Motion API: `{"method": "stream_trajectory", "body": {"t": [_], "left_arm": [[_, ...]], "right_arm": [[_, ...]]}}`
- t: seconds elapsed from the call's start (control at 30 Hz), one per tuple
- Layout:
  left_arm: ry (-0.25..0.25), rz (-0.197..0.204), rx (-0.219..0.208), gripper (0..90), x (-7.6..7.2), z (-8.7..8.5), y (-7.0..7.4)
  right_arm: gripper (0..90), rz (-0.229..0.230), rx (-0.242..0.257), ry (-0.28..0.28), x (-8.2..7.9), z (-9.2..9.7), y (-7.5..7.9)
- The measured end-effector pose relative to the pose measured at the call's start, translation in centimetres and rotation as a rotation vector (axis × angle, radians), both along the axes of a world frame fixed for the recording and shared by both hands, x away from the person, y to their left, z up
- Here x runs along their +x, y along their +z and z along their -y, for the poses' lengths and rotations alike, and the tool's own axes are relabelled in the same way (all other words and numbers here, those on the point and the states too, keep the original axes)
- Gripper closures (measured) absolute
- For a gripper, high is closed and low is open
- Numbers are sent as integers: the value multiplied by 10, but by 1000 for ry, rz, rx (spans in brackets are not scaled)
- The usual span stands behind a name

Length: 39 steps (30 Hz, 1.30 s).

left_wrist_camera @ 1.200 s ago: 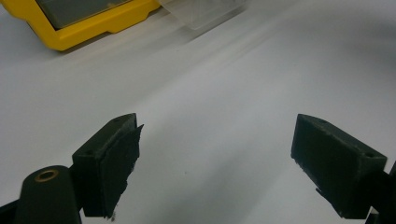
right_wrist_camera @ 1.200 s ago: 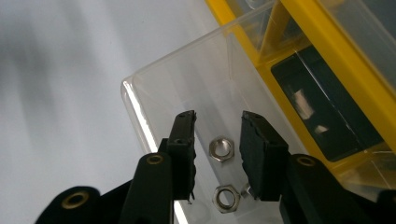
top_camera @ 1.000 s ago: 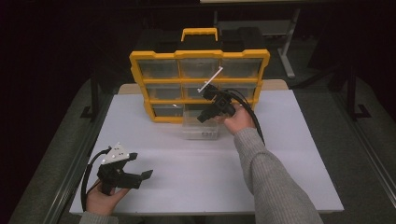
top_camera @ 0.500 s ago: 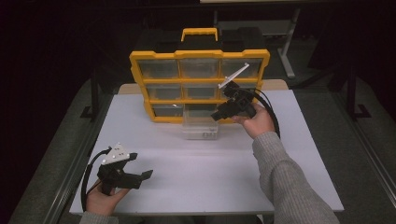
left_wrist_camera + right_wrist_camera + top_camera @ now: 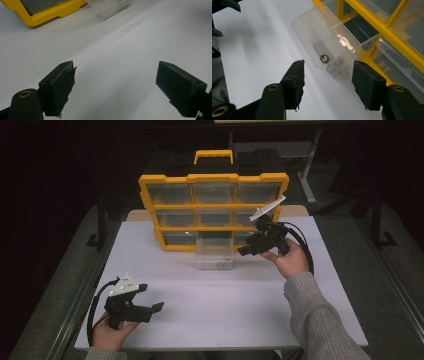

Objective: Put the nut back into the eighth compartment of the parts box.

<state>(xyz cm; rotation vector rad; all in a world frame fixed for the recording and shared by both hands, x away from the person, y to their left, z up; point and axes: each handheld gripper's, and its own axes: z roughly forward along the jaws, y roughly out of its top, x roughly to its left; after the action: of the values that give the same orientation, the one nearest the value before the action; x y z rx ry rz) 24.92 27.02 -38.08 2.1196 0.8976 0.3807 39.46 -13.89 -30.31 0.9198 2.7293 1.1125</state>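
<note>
A yellow organizer [image 5: 215, 178] with clear drawers stands upright at the back of the white table [image 5: 225, 320]. One clear drawer [image 5: 215, 261] is pulled out of its bottom row and rests on the table. Inside it lie a few metal nuts [image 5: 324, 58]. My right gripper [image 5: 247, 247] hovers just right of that drawer, pointing toward it. Its jaws have just been opening and hold nothing. The right gripper view looks between its own jaws [image 5: 328, 63] at the drawer [image 5: 312, 30]. My left gripper [image 5: 151, 297] rests open and empty near the front left edge.
In the left gripper view, bare table lies between that gripper's jaws [image 5: 116, 75], with the organizer's corner [image 5: 50, 17] and the drawer [image 5: 112, 6] beyond. A wooden board [image 5: 295, 211] sits behind the organizer. The table's metal side rails [image 5: 85, 290] border dark floor.
My right gripper has moved to the right, away from the front of the organizer, and its jaws have spread apart. The pulled-out drawer and the left gripper stay put.
</note>
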Motion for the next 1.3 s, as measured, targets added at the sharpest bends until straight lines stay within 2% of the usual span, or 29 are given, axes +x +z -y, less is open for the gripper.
{"method": "stream_trajectory", "body": {"t": [0.53, 0.83, 1.1, 1.3], "left_arm": [[-5, 3, -2, 151, -2, 2, 0], [2, 4, -14, 150, -2, 2, 0], [-5, 4, 3, 150, -1, 1, -1], [2, -7, -6, 151, -1, 2, -1]], "right_arm": [[352, 32, 20, -52, -25, 35, -7], [305, 27, 4, -80, -36, 53, -25], [250, 29, 20, -110, -47, 67, -39], [233, 22, 20, -128, -54, 75, -49]]}}
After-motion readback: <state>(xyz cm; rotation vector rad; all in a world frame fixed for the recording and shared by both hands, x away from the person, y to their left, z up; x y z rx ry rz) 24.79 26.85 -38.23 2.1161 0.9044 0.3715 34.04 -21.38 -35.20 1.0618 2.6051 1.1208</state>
